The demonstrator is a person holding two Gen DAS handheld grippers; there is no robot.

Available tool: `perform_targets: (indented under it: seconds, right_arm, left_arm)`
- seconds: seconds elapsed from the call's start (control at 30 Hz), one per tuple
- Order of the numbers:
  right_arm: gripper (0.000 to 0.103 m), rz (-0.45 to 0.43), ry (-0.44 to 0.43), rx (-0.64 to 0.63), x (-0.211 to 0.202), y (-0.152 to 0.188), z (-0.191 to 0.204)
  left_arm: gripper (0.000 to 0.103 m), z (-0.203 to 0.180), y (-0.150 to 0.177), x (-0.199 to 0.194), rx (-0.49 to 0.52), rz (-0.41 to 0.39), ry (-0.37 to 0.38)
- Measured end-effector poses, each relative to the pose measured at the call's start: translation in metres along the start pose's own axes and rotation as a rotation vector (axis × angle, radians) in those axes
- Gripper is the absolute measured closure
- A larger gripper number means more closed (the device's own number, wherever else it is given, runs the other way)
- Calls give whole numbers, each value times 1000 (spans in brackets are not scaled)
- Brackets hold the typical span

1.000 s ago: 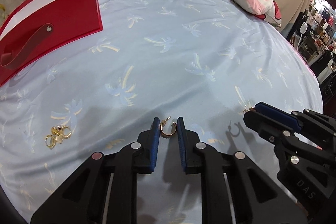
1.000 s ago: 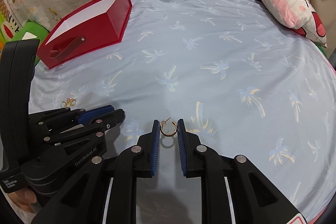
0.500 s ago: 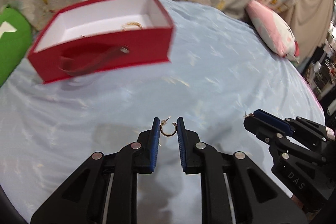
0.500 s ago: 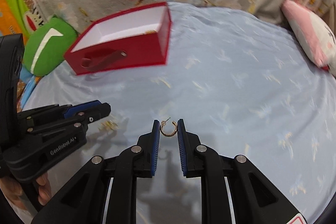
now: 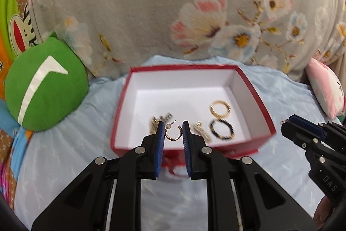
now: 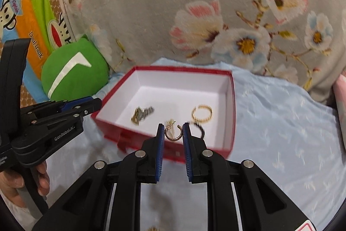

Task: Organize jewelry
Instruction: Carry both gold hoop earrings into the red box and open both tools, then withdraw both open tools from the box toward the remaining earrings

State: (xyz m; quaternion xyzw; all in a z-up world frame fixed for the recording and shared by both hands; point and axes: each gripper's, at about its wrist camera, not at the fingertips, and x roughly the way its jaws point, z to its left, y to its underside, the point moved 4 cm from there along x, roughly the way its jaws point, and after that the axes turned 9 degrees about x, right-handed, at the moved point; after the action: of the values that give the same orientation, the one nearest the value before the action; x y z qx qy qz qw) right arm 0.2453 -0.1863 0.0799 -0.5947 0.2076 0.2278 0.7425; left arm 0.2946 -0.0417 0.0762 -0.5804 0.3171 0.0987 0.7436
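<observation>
Left hand-held gripper (image 5: 172, 131) clamps a gold hoop earring (image 5: 172, 134); right hand-held gripper (image 6: 172, 131) clamps another earring (image 6: 173, 133). Both over the red box (image 5: 259, 105) on the bed (image 5: 64, 155).

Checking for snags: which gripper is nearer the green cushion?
Left. The left gripper is just beside the green cushion; the right gripper is farther right, at the red box.
</observation>
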Motion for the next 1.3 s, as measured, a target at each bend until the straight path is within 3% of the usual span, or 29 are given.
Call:
perform_targets:
  seconds: [0.23,0.67,1.03,1.2,1.27,1.3]
  right_arm:
    - [87,14,6,16,61,-38,1]
    - [87,72,41,19,141,-49,2]
    - [87,101,49,20,161,-46,0]
    - [86,76,54,18,157,-50,0]
    - [83,69,54,26,153,-51,-3]
    - [82,66,53,30,151,-51,-4]
  left_arm:
    - [87,17,-28,46,-15,-6,-18]
    - [87,26,-37,116,-39,45,-37]
    - [87,27,-33,139,-40,74,-52]
    - [86,31,-33,144,-61,81,-61]
    - [80,34,-33,144,-73,83,-69]
    - [69,37,-32,144,-84,85,-74]
